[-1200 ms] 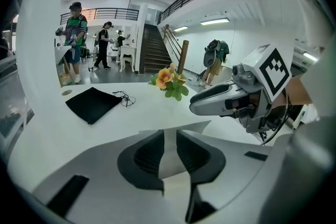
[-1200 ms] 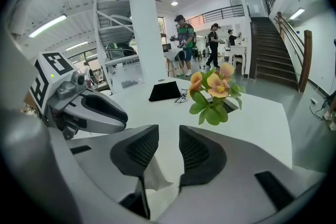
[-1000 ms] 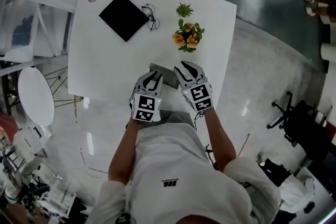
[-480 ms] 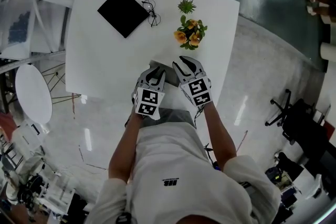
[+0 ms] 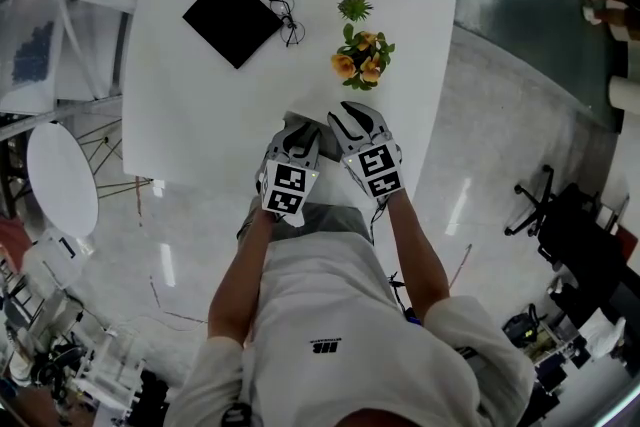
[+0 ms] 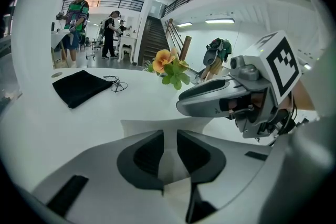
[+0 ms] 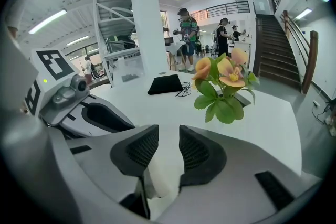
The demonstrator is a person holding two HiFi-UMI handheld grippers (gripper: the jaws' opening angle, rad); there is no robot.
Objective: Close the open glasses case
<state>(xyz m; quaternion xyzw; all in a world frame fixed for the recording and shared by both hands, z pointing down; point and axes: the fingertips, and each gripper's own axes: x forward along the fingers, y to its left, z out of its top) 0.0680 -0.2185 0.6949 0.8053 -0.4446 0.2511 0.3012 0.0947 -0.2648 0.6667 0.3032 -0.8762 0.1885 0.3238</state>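
Overhead, head view, glasses case: the pale glasses case (image 5: pixel 308 125) lay on the white table (image 5: pixel 200 115) near its front edge, under the tips of both sets of jaws.
Head view, left gripper: the left gripper (image 5: pixel 292 141) reached onto the left end of the case, just beside the other gripper.
Head view, right gripper: the right gripper (image 5: pixel 352 120) reached over the right end of the case.
Head view, beyond the jaws: orange flowers (image 5: pixel 362 60) stood a little ahead of the right jaws. A black cloth (image 5: pixel 230 18) and a pair of glasses (image 5: pixel 287 20) lay well ahead of the left jaws, touching each other.
Left gripper view, jaws: the pads were drawn in to a narrow gap, and the pale case filled it, so they looked clamped on it.
Left gripper view, ahead: a flat part of the case showed just past the jaw tips. The right gripper came in from the right of them.
Right gripper view, jaws: the pads were likewise nearly together, with the white case between them and running down to their base.
Right gripper view, ahead: the flowers stood ahead and right of the jaws, the cloth and glasses far ahead, and the left gripper close on the left.
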